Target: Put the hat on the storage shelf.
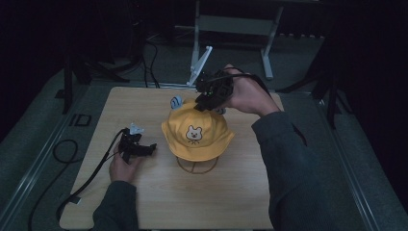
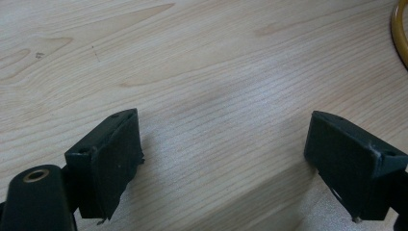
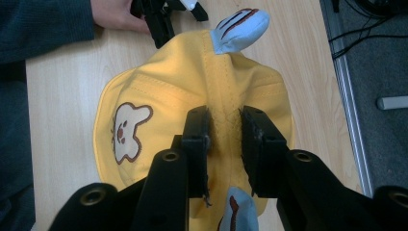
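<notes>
A yellow bucket hat [image 1: 197, 132] with a bear face and light blue ears [image 3: 240, 26] sits on a wire stand [image 1: 198, 167] in the middle of the wooden table [image 1: 159, 202]. My right gripper [image 1: 202, 105] comes down on the hat's far side from above. In the right gripper view its jaws [image 3: 225, 120] are pinched on a ridge of fabric along the crown seam of the hat [image 3: 159, 91]. My left gripper [image 1: 151, 147] lies on the table left of the hat, open, with bare wood between its jaws [image 2: 223, 159].
A curve of the stand's ring [image 2: 400, 33] shows at the top right corner of the left gripper view. A black cable [image 1: 65, 149] trails off the table's left side. White frame legs [image 1: 199, 65] stand on the floor beyond the far edge.
</notes>
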